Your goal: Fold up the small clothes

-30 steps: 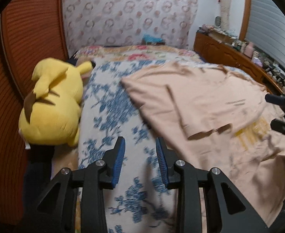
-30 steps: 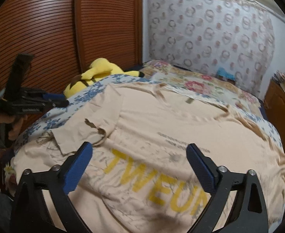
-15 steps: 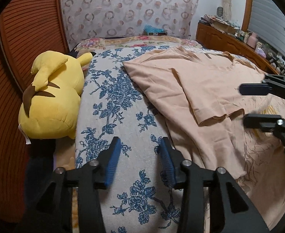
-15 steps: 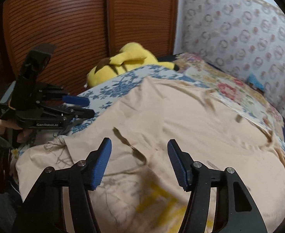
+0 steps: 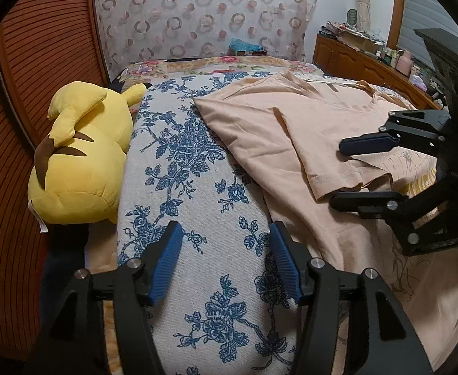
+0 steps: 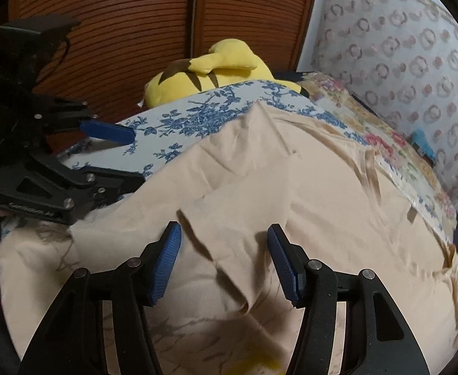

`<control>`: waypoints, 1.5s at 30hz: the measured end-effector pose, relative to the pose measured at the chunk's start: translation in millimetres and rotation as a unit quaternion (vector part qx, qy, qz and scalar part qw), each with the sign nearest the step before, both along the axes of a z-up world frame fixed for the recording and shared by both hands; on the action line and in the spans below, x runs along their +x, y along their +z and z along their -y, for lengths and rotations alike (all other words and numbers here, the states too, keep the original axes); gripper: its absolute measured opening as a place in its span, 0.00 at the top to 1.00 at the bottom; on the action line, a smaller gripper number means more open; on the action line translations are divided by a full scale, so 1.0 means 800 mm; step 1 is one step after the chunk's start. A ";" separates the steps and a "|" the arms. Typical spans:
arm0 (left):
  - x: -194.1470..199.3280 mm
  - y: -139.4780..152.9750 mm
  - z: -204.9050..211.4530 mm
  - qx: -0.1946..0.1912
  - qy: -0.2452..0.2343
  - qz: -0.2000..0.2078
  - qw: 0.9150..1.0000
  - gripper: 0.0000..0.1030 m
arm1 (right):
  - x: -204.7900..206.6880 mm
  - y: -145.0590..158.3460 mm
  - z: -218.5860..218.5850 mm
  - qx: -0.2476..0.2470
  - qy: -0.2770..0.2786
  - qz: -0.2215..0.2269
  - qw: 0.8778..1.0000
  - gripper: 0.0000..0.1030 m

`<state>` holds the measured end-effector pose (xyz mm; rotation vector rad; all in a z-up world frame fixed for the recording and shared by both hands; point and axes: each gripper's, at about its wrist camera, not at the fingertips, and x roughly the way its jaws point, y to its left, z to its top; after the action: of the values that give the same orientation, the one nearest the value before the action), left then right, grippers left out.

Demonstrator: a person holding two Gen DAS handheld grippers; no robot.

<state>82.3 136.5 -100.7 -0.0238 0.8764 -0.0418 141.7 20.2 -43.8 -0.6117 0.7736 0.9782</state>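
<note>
- One piece of clothing is in sight: a peach-coloured cotton T-shirt (image 5: 254, 125), spread flat on the bed.
- One soft toy: a yellow plush animal with brown stripes on its back (image 5: 79, 156), lying at the bed's edge against the ribbed brown wooden wardrobe doors (image 6: 135, 31).
- Two grippers, each with two blue ribbed pads on black arms.
- The T-shirt lies on a white bedspread printed with blue flowers (image 5: 179, 162), its neckline towards the far end of the bed. One short sleeve is folded inward over the chest, its stitched hem (image 5: 338, 181) showing as a straight edge. Yellow print shows faintly on the front, low in the right wrist view, and the cloth carries soft creases near the collar.
- The left gripper (image 5: 226, 262) hangs over bare flowered bedspread just beside the shirt's side edge. Its jaws have just been opening and stand apart, with nothing between them.
- The right gripper (image 6: 224, 262) sits over the folded sleeve. Its jaws have just been closing, yet they are still apart: a ridge of sleeve cloth lies between the pads, and the pads do not press on it.
- In the left wrist view the right gripper comes in from the right side, one finger above the sleeve hem and the other below it.
- Beyond the flowered bedspread lies a second cover with pink and red blooms (image 5: 229, 62), and behind it a curtain patterned with rings (image 5: 197, 15).
</note>
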 end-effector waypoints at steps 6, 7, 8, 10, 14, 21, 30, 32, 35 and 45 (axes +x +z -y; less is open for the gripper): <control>0.000 0.000 0.000 -0.002 0.001 -0.001 1.000 0.38 | 0.004 -0.002 0.001 0.002 -0.002 0.010 1.000 0.82; 0.000 0.000 0.000 -0.001 0.001 -0.001 1.000 0.38 | 0.006 -0.001 0.002 0.004 -0.005 0.013 1.000 0.89; 0.001 -0.001 -0.001 -0.002 0.001 -0.001 1.000 0.38 | 0.010 0.001 0.006 0.011 -0.012 0.015 1.000 0.90; 0.001 -0.001 0.000 -0.002 0.001 -0.001 1.000 0.37 | 0.019 0.007 0.018 0.025 -0.030 0.019 0.999 0.93; 0.001 -0.001 0.000 -0.002 0.001 -0.001 1.000 0.37 | 0.049 0.019 0.052 0.043 -0.104 0.027 0.993 0.93; 0.001 0.000 0.000 -0.002 0.001 -0.001 1.000 0.36 | 0.083 0.035 0.106 0.068 -0.181 0.004 0.981 0.78; 0.001 0.000 0.000 -0.002 0.001 -0.001 1.000 0.36 | 0.080 0.018 0.064 0.081 -0.123 -0.057 0.987 0.58; 0.001 0.000 0.000 -0.002 0.001 -0.001 1.000 0.36 | 0.080 0.004 0.049 0.068 -0.117 -0.067 0.988 0.58; 0.001 0.000 0.000 -0.002 0.001 -0.001 1.000 0.36 | 0.083 -0.008 0.037 0.056 -0.111 -0.078 0.989 0.64; 0.001 -0.001 0.001 -0.002 0.001 -0.001 1.000 0.34 | 0.077 0.015 0.063 0.098 -0.134 -0.038 0.985 0.97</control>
<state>83.1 135.8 -101.5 -0.0288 0.8784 -0.0412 203.5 -29.8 -31.6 -0.2912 0.7930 0.8202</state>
